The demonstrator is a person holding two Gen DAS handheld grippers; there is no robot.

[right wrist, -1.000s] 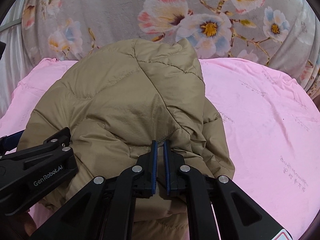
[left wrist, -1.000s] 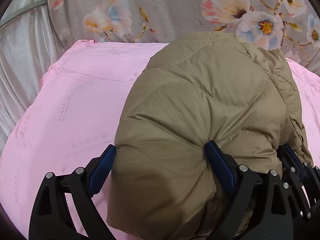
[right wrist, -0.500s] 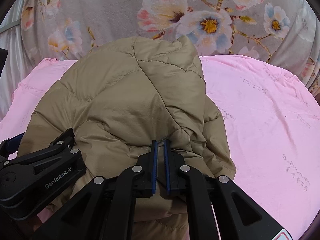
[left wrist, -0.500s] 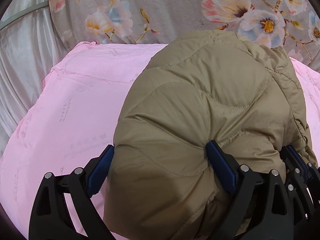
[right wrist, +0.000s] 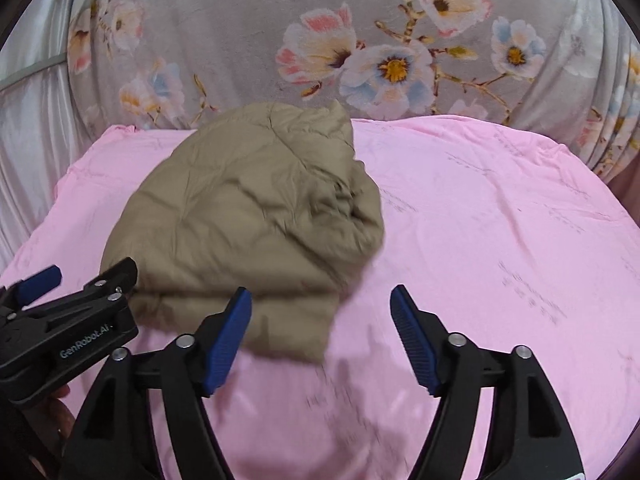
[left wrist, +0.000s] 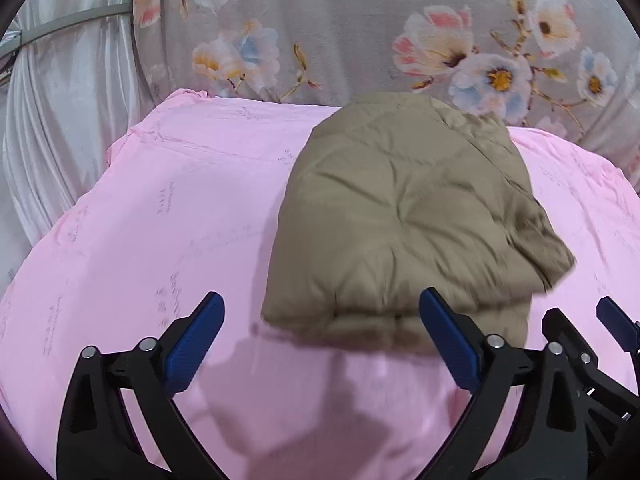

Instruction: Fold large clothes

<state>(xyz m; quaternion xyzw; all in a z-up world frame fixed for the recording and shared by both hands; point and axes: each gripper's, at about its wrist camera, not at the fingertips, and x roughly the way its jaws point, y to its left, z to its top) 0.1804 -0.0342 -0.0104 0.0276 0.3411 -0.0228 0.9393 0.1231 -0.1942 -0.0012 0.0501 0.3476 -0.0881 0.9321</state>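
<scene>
Both grippers stand with their jaws spread wide and nothing between the blue pads. Nearest the left wrist camera, the left gripper (left wrist: 322, 328) hangs over the pink sheet (left wrist: 140, 240), its left pad above bare cloth and its right pad just in front of the jacket's near edge; whether that pad touches the fabric cannot be told. At that view's right edge the right gripper (left wrist: 600, 344) shows in part, close beside the left one.

From the right wrist camera, the right gripper (right wrist: 320, 324) has its left pad over the jacket's near right corner and its right pad over bare sheet (right wrist: 500, 240). The left gripper (right wrist: 68, 320) enters at the lower left, lettered "GenRobot.AI", next to the jacket's near left edge.

Past the pads lies the jacket (left wrist: 400, 216), a tan quilted bundle folded into a compact, puffy block (right wrist: 248, 216), resting on the sheet and free of both grippers. Its far end reaches the sheet's back edge.

Beyond it rises a grey blanket (left wrist: 360, 32) printed with pink, white and blue flowers (right wrist: 360, 52). To the far left hangs a pale, shiny curtain (left wrist: 52, 112).
</scene>
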